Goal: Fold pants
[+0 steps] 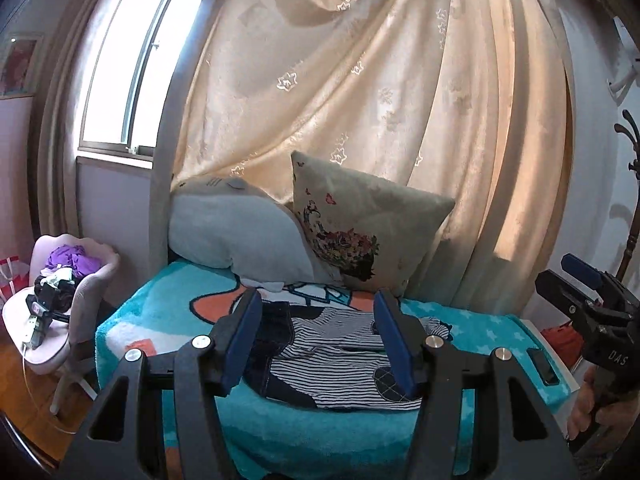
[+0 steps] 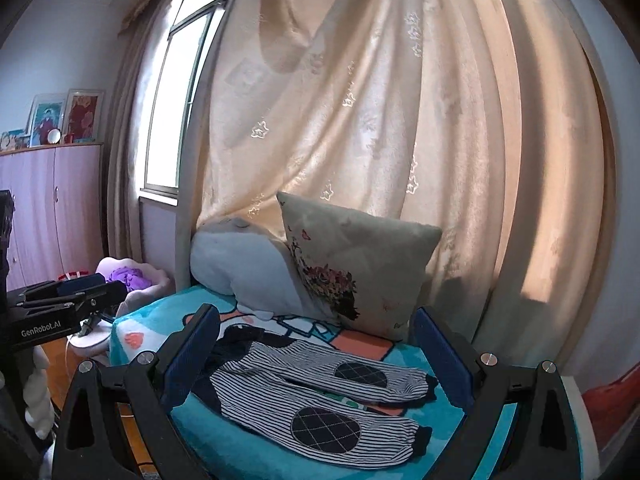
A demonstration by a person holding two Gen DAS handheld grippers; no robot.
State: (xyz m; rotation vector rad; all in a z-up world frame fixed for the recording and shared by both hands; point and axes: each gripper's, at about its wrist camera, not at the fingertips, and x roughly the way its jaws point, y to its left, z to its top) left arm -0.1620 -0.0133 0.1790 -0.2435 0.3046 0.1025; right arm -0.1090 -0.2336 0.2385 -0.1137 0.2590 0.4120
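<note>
Bed blanket (image 2: 248,436) | pants (image 2: 320,396) flat, cuffs rightward | both hand-held grippers (image 1: 320,344) (image 2: 316,360) released

Pants (image 2: 320,396): small pair, white with fine dark stripes, dark waistband, dark cuffs at both leg ends, and a round dark knee patch with a light grid on each leg. Laid flat and unfolded, both legs extended side by side and close together. Position: on the turquoise cartoon-print blanket (image 2: 224,440), in front of the pillows.
</note>
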